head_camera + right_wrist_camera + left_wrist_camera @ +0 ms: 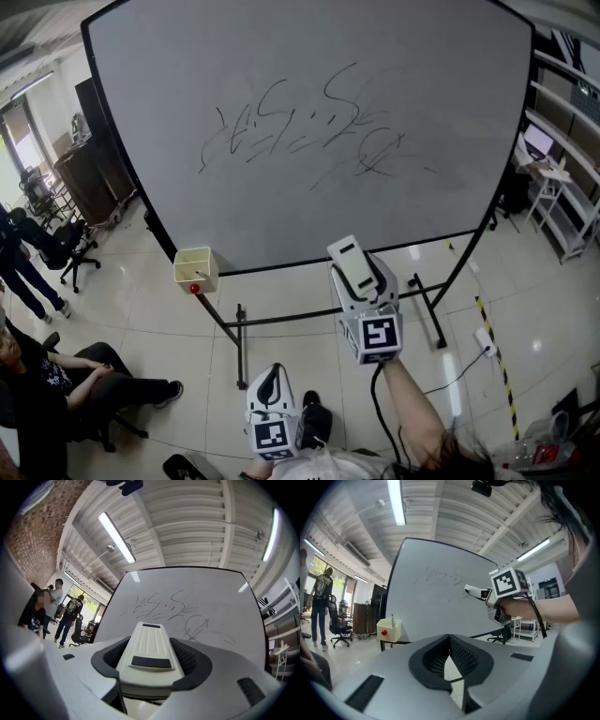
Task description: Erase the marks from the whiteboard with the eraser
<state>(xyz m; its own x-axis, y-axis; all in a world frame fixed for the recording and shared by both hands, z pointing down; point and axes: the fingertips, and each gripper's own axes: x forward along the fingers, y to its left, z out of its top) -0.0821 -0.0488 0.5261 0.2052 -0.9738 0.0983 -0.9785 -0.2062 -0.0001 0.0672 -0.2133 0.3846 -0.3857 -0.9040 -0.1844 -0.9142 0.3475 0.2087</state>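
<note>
Bottom centre: left gripper (pixel 272 380), jaws together, empty. 
Mid-frame: right gripper (pixel 362 281) clamped across the sides of the eraser (pixel 353 264). Eraser is probably light, with a rigid, slick plastic shell, so a side grip suits it. 
Upper centre, beyond: marks (pixel 319 131) on whiteboard (pixel 187 66), eraser apparently short of them.

No readable text, only whiteboard (pixel 281 56) scribbles (pixel 373 155)

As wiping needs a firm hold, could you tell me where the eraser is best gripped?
Across its long sides, from the rear end, as the right gripper has the eraser now: those sides are straight, and its front is free for the whiteboard.
</note>
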